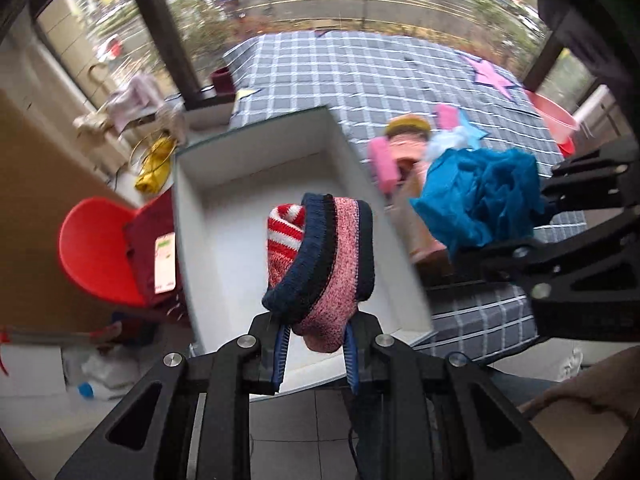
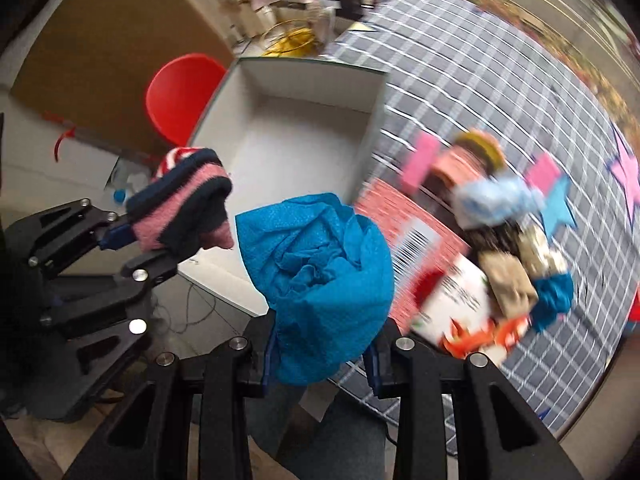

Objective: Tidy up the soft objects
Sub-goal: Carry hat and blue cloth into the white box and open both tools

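My left gripper (image 1: 316,354) is shut on a knitted hat (image 1: 320,256) with red, white, navy and pink stripes, held over the near end of an open white box (image 1: 256,164). My right gripper (image 2: 320,354) is shut on a crumpled blue mesh cloth (image 2: 320,280), held just right of the box's near corner (image 2: 304,128). Each gripper shows in the other's view: the right gripper with the blue cloth (image 1: 480,196), the left gripper with the hat (image 2: 184,204). The box looks empty inside.
A checked grey tablecloth (image 1: 360,68) covers the table. On it lie pink sponges (image 2: 424,156), a light blue soft thing (image 2: 496,200), brown and blue items and a printed red-and-white carton (image 2: 440,280). A red chair (image 1: 96,248) stands left of the box.
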Tool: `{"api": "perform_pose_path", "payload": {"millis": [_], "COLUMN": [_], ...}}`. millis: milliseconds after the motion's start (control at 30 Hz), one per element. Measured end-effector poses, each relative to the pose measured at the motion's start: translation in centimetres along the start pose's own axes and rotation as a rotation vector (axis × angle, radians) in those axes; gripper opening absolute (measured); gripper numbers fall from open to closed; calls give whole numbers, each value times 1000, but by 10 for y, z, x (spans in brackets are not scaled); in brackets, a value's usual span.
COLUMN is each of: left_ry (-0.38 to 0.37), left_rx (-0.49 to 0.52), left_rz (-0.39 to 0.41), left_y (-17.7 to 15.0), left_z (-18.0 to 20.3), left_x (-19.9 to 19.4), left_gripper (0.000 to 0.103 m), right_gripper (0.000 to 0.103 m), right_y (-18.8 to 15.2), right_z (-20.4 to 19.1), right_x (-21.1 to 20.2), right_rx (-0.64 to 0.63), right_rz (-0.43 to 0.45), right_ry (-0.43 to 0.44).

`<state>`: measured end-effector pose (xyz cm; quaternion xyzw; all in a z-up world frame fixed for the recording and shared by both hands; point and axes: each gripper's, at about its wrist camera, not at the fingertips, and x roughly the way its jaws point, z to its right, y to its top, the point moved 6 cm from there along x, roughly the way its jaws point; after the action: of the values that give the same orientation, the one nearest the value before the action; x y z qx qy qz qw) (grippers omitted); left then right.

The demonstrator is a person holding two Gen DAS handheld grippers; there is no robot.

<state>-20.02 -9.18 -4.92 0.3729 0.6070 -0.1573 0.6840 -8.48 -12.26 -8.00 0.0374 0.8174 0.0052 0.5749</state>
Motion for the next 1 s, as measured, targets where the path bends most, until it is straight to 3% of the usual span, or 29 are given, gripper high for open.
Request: {"api": "perform_pose_path", "payload": {"millis": [267,433,900,1000], "left_ry": [12,17,-8,-14], "left_rx": [-101,-112,-111,-113], "left_rz": [-75,-124,-191,-175], "left_y": [-34,-55,-47,-46], "left_z": [-26,-33,-32,-31], "left_x": [22,32,37,34], "left_gripper": [25,25,28,38], "right_gripper": [35,35,35,35], "right_y": [14,16,14,15], "right_z": [-39,-49,-48,-47], "right_x": [13,19,46,49], "right_rx": [-109,-127,-96,-89], "right_rz": [-58,-78,-125,-125], "right_ry": [13,18,30,34]}}
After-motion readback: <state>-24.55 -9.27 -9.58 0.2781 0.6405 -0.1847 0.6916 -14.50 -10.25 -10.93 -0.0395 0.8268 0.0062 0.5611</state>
